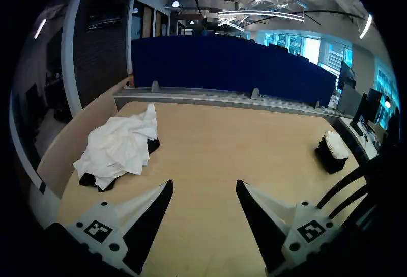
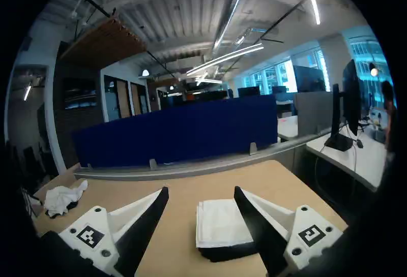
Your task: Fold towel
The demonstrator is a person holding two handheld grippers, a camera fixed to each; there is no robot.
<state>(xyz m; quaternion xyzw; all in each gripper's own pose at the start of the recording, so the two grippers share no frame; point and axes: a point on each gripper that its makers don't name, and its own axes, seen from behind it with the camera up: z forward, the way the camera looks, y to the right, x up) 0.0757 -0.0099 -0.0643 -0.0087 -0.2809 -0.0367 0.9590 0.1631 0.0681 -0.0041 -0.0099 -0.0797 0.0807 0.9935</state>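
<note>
left gripper: the left gripper [image 1: 204,182] is spread wide with nothing between the fingers, hanging over bare table [image 1: 229,139] on the near side of the blue divider [image 1: 229,68].

right gripper: the right gripper [image 2: 201,188] is wide too and holds nothing. It's low, over the front of the folded stack [image 2: 219,221]. One finger overlaps the stack's edge in the right gripper view, and I can't tell if it's actually touching.

towels to fold: the crumpled pile [image 1: 119,147] of white towels sits in front of the divider's left end as the left gripper view shows it, with a bit of dark cloth [image 1: 91,180] poking out underneath. Neither gripper is on it.

done ones: the folded stack is white on top of something dark, and it's in front of the divider's other end, well apart from the pile.

where we're at (my guess): between towels, so the next move is probably reaching over for a fresh one off the pile.

what could go wrong:
- The pile is one tangled lump, so a pinch into the middle could bring up two towels, or drag the dark cloth along.
- Grabbing a bunched fold instead of a corner would leave the towel hanging twisted, and it won't spread flat.
- The right gripper is so close to the stack that swinging away low could clip the top towel and knock the stack crooked.
- The pile is near the table edge at that end, so a sloppy pull could slide some of it off.
</note>
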